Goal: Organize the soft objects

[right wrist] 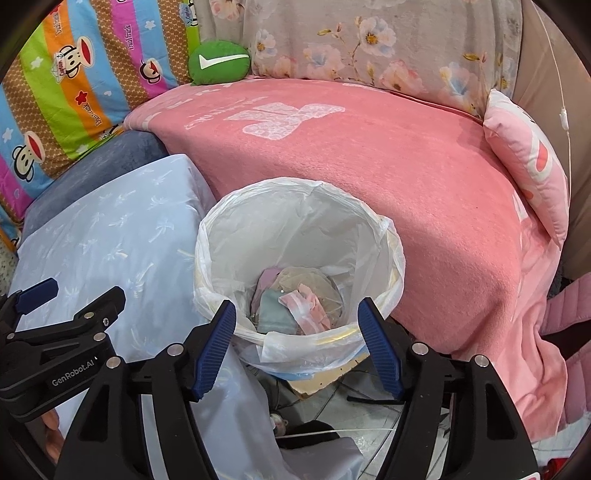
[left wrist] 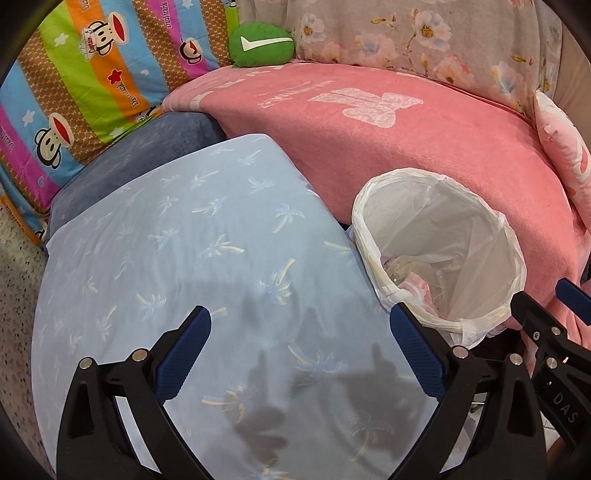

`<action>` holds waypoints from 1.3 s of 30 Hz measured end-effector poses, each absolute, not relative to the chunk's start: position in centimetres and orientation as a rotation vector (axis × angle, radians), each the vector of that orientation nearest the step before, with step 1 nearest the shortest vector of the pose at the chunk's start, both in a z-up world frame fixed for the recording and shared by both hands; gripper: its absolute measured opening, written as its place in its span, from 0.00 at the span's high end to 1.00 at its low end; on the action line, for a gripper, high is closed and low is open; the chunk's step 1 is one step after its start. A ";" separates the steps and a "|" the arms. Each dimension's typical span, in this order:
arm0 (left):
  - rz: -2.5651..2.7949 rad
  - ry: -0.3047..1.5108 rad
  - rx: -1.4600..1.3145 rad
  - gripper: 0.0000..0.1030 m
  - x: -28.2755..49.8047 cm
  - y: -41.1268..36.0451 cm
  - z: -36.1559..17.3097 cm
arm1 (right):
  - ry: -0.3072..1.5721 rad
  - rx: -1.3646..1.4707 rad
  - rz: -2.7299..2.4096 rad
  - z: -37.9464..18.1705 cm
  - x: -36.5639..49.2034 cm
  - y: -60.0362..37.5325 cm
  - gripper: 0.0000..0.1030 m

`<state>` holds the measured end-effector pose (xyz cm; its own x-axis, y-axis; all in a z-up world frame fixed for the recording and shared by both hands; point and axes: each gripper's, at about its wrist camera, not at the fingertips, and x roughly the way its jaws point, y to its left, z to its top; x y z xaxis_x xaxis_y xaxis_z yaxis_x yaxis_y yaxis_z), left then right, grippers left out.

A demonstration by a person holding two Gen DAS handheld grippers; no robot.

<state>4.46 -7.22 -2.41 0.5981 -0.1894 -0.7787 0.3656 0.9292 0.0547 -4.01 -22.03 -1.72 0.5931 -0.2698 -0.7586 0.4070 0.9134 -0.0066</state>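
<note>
A light blue pillow (left wrist: 177, 258) printed with palm trees lies in front of me, over a dark blue cushion (left wrist: 129, 158). My left gripper (left wrist: 301, 328) hovers open just above the pillow, nothing between its fingers. A small green cushion (left wrist: 261, 45) with a white tick rests at the back of the pink blanket (left wrist: 388, 147). In the right wrist view my right gripper (right wrist: 297, 314) stands open over the near rim of a white-lined bin (right wrist: 295, 229). The green cushion (right wrist: 218, 62) and blue pillow (right wrist: 103, 229) show there too. A pink pillow (right wrist: 528, 162) leans at the blanket's right end.
The bin (left wrist: 439, 251) holds crumpled pastel scraps at its bottom. A striped monkey-print quilt (left wrist: 85, 85) stands at the left, a grey floral cover (left wrist: 424, 33) behind the blanket. Tiled floor and clutter (right wrist: 321, 406) lie below the bin. The left gripper's body (right wrist: 55, 354) shows at the right view's left edge.
</note>
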 end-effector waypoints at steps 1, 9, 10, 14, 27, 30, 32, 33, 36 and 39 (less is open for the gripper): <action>-0.324 0.872 0.217 0.09 4.4 -7.2 -2.4 | 0.849 0.176 -0.396 -1.8 -4.0 -22.1 0.31; -0.325 0.859 0.219 0.09 4.0 -7.5 -2.4 | 0.861 0.208 -0.401 -2.4 -4.4 -22.4 0.30; -0.326 0.859 0.218 0.09 4.0 -7.5 -2.4 | 0.864 0.208 -0.402 -2.5 -4.4 -22.5 0.28; -0.323 0.859 0.216 0.09 4.0 -7.6 -2.4 | 0.867 0.207 -0.396 -2.7 -4.5 -22.4 0.19; -0.305 0.868 0.213 0.09 3.6 -7.9 -2.7 | 0.856 0.218 -0.407 -2.9 -5.1 -22.8 0.18; -0.302 0.871 0.215 0.08 3.6 -8.0 -2.8 | 0.853 0.217 -0.407 -3.0 -5.2 -22.8 0.09; -0.302 0.875 0.217 0.08 3.6 -8.1 -2.8 | 0.848 0.218 -0.409 -2.9 -5.4 -22.9 0.06; -0.301 0.876 0.220 0.08 3.6 -8.1 -2.8 | 0.848 0.219 -0.410 -3.0 -5.4 -22.8 0.06; -0.299 0.876 0.224 0.08 3.5 -8.2 -2.9 | 0.847 0.220 -0.412 -3.0 -5.6 -22.9 0.06; -0.297 0.871 0.231 0.07 3.4 -8.3 -2.9 | 0.851 0.220 -0.411 -3.1 -5.6 -22.9 0.06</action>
